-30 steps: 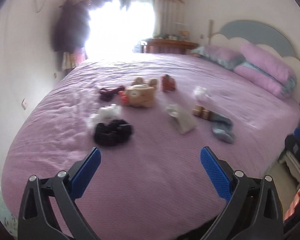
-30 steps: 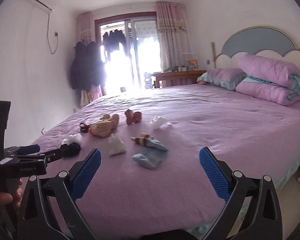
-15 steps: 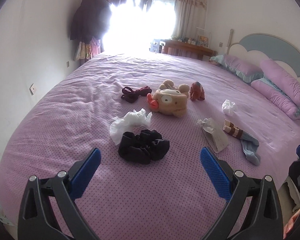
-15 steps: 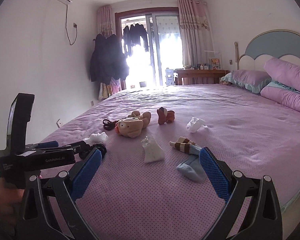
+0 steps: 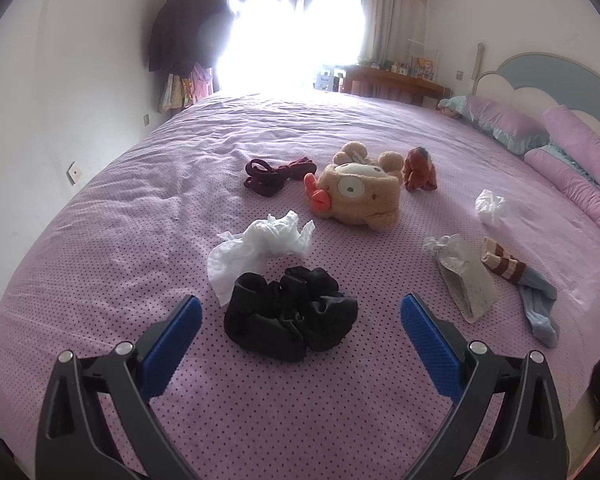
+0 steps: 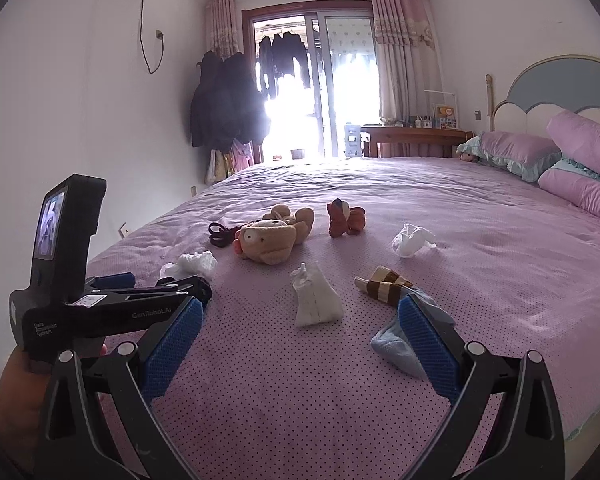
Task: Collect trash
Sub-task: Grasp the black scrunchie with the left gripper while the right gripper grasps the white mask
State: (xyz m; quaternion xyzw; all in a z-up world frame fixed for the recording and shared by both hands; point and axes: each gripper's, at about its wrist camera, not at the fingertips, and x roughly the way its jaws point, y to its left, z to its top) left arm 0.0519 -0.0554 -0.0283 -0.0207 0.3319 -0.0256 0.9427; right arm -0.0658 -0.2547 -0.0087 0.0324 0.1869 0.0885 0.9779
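**Two grippers spread, nothing held**

Left gripper (image 5: 300, 332) nearest: black scrunchie (image 5: 290, 314) sits between its open jaws, crumpled white tissue (image 5: 260, 246) just beyond, touching it. Right gripper (image 6: 298, 336) open too; second tissue wad (image 6: 410, 240) lies farther, ahead-right on the bed (image 5: 140, 208).

A plush toy (image 5: 360, 196) lies mid-bed (image 5: 140, 216), a black scrunchie (image 5: 290, 314) near, socks (image 5: 520, 280) right, pillows (image 6: 516, 148) far right.

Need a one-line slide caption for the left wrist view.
Open left gripper hovers over a black scrunchie beside crumpled white tissue.
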